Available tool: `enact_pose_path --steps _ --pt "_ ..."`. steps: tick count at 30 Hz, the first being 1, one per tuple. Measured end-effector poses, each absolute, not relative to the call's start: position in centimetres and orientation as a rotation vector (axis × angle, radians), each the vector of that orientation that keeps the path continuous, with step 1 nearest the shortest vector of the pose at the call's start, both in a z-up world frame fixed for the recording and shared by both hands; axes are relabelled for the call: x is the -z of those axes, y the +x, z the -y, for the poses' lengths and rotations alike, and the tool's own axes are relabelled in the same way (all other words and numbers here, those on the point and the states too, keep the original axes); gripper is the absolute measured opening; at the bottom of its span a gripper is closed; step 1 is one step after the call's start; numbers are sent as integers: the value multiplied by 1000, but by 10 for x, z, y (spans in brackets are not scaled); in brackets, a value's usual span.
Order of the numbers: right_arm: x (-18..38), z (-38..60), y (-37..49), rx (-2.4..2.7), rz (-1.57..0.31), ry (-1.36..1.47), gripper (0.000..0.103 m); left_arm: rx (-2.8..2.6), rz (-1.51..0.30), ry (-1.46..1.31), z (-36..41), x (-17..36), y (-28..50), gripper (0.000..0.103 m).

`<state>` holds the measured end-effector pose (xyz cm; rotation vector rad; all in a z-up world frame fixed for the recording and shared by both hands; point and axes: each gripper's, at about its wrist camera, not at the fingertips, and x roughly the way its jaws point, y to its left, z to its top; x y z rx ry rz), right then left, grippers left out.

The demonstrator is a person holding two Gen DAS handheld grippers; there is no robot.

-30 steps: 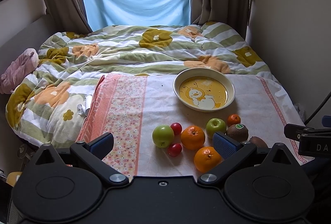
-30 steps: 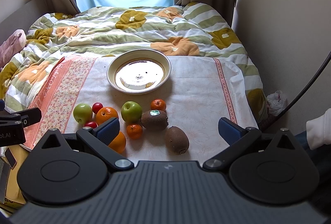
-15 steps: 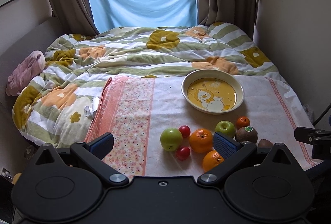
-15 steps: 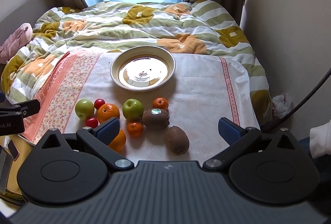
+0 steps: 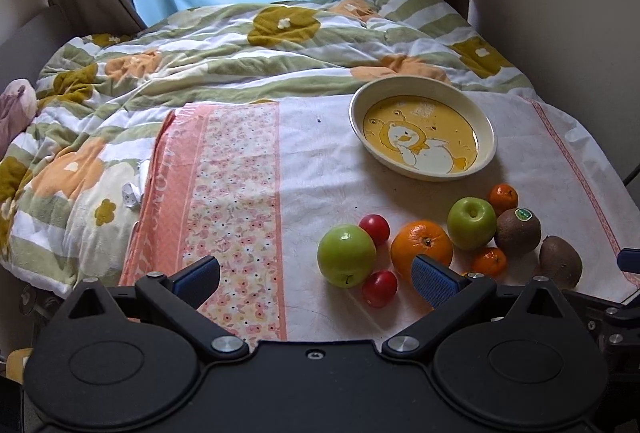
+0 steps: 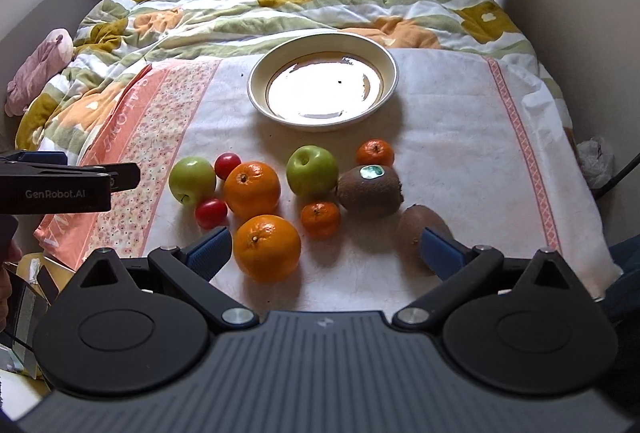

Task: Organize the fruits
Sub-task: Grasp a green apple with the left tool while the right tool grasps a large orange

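Note:
Fruit lies loose on a cloth on the bed: two green apples (image 6: pixel 192 180) (image 6: pixel 312 171), two oranges (image 6: pixel 252 189) (image 6: pixel 267 247), two small red fruits (image 6: pixel 227 165), two mandarins (image 6: pixel 320 219), two kiwis (image 6: pixel 370 189) (image 6: pixel 424 229). A cream dish (image 6: pixel 322 87) with a yellow duck picture (image 5: pixel 422 133) stands empty behind them. My right gripper (image 6: pixel 326 255) is open and empty, low over the near orange and near kiwi. My left gripper (image 5: pixel 316 275) is open and empty, near the left apple (image 5: pixel 346 255).
A white and pink flowered cloth (image 5: pixel 236 169) covers the bed's near end. A rumpled floral quilt (image 5: pixel 240 45) lies behind it. A wall runs along the right side. A pink soft item (image 6: pixel 40 69) lies at the far left. Curtains hang behind.
Both grippers have moved forward and down toward the fruit, which looks larger and closer. Both stay open. The fruit and the dish have not moved.

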<state>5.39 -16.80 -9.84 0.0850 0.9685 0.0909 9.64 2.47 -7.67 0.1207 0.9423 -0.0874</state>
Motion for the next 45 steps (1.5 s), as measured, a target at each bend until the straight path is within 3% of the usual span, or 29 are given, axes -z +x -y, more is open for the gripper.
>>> enact_pose_path --steps 14,20,23,31,45 --pt "161 117 84 49 -1078 145 103 307 -1081 219 -22 148 162 90" --pt "171 108 89 92 -1098 164 102 382 -1104 199 -22 163 176 79" --pt "173 105 90 108 -1106 164 100 427 -1113 158 -24 165 180 58" --pt "178 101 93 130 -1117 178 89 467 -1113 159 -28 166 179 58" --pt "187 94 103 124 -1129 154 78 419 -1107 151 -60 164 167 58"
